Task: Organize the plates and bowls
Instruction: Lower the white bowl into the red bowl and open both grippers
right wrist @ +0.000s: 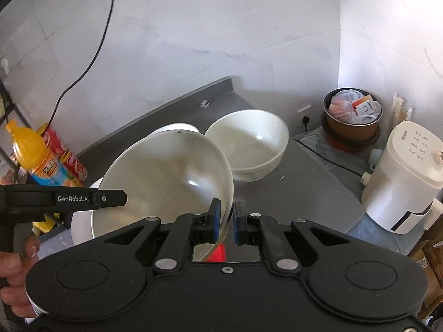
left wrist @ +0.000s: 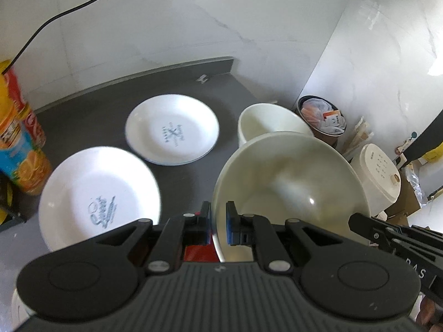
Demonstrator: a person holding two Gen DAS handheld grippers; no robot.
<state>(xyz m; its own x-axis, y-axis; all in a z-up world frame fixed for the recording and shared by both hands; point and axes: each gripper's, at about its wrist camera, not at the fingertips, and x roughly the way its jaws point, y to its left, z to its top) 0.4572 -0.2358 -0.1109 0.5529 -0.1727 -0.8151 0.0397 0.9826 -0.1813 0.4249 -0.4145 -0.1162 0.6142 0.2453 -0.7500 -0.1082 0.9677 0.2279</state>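
Observation:
A cream bowl [left wrist: 290, 188] hangs tilted above the dark counter [left wrist: 193, 171], and both grippers grip it. My left gripper [left wrist: 218, 221] is shut on its left rim. My right gripper [right wrist: 225, 218] is shut on the right rim of the same bowl [right wrist: 166, 177]; its tip shows in the left wrist view as the right gripper [left wrist: 360, 222]. A second cream bowl [left wrist: 265, 121] [right wrist: 249, 144] stands upright on the counter behind. Left of the bowls lie a white printed plate [left wrist: 97, 193] and a stack of white plates [left wrist: 171, 130].
An orange juice bottle [left wrist: 22, 155] and a red can [left wrist: 34, 127] stand at the counter's left. Past the counter's right edge are a full trash bin [right wrist: 351, 116] and a white appliance [right wrist: 401, 177]. A black cable [right wrist: 91, 55] hangs on the wall. A hand [right wrist: 13, 271] holds the left gripper.

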